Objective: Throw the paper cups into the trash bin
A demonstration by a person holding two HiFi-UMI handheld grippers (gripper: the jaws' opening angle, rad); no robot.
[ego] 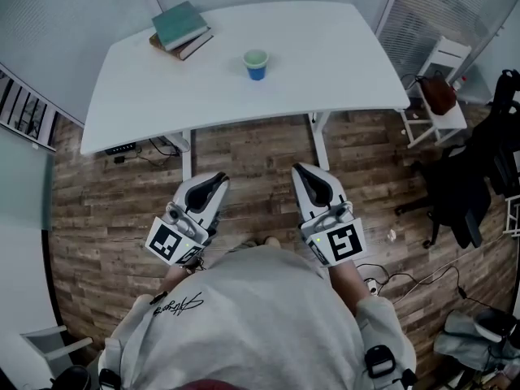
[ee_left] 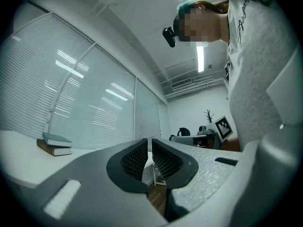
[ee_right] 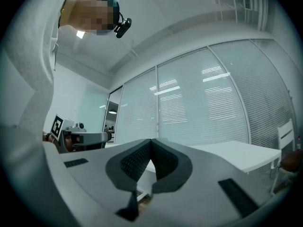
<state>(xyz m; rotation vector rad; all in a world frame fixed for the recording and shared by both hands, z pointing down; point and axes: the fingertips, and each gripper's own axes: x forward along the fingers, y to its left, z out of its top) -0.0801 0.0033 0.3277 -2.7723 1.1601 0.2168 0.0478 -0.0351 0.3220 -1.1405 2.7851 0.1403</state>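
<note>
Our left gripper (ego: 213,177) has its jaws barely parted on nothing; our right gripper (ego: 305,169) is closed and empty. Both hang short of the table (ego: 325,63), where the cup (ego: 256,64) stands upright mid-top. It looks light and crushable, so we'd pinch its rim wall gently.

Counter (ego: 325,63): white top with rounded corners on white legs, standing on a wood-plank floor (ego: 244,169). On the top: one blue paper cup (ego: 256,64), upright with its mouth up, near the middle; one stack of two books (ego: 180,29), teal over brown, at the far left corner, well apart from the cup. On the floor under the counter's left end: dark cables (ego: 154,154).
</note>
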